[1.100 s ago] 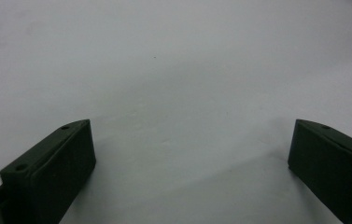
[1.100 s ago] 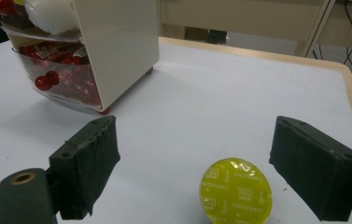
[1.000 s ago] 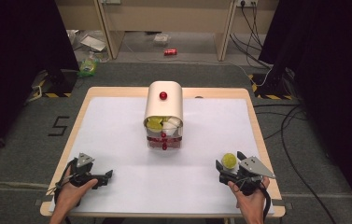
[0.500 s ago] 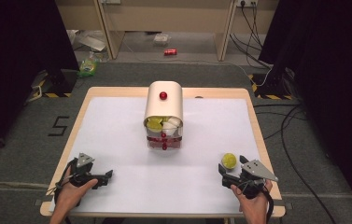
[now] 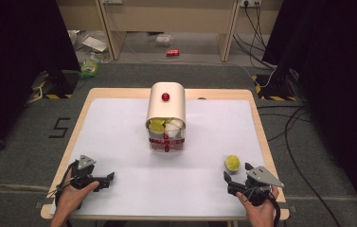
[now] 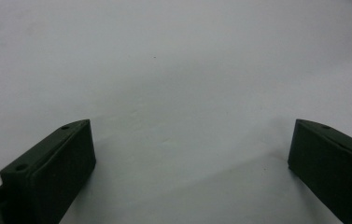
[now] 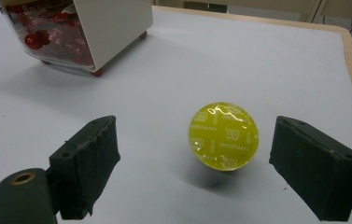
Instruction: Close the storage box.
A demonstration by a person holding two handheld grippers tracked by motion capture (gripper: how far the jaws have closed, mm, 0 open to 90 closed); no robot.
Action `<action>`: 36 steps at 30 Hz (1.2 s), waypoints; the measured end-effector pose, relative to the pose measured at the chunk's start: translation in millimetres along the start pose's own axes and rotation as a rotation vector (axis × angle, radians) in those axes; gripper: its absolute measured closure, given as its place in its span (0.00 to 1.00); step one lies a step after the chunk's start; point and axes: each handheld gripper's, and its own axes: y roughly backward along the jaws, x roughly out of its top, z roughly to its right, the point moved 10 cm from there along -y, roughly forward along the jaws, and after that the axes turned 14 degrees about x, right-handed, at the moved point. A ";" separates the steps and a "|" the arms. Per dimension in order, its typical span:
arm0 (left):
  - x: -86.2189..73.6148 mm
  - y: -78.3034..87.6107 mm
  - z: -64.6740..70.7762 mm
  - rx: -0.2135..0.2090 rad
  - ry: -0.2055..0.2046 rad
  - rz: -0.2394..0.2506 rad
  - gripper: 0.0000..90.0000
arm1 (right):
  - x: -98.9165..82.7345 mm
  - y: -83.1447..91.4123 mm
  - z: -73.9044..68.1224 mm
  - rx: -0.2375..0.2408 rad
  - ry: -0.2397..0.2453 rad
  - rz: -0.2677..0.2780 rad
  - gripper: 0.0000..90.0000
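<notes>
White sheeting covers the wooden table (image 5: 256, 118), with grey carpet and dark curtains around it.

Near the front right corner, the right gripper (image 5: 236, 176) rests in the person's right hand (image 5: 256, 210) with its jaws spread wide and nothing between their pads. Just ahead of its tips, slightly toward the table's middle, lies the yellow coffee capsule (image 5: 232, 163). In the right gripper view the capsule (image 7: 224, 135) sits on the sheet beyond the gap between the two black jaws, foil lid tilted up toward the camera, touching neither jaw; the right gripper (image 7: 197, 154) has clear sheet on both sides of the capsule.

Farther ahead and to the left of that gripper stands the cream dispenser (image 5: 166, 106), rounded on top with a red knob, its clear front tray holding yellow, white and red capsules. The right gripper view shows its lower corner (image 7: 113, 28) at upper left, well apart from the yellow capsule.

Near the front left corner, the left gripper (image 5: 110, 177) lies in the person's left hand (image 5: 69, 198), pointing across the table toward the other gripper. In the left gripper view the left gripper (image 6: 190, 149) has its jaws wide apart, low over bare white sheet, holding and touching nothing. The capsule is well apart from it, on the far side of the table's front edge.
</notes>
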 end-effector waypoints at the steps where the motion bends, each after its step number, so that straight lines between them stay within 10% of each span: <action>1: 0.0 0.0 0.0 0.000 0.000 0.000 0.00 | -0.9 0.2 -0.3 -0.001 -0.001 -0.002 0.17; 36: -0.1 0.1 -0.2 0.001 -0.002 -0.001 0.00 | -32.7 11.3 1.3 0.012 -0.009 -0.111 0.17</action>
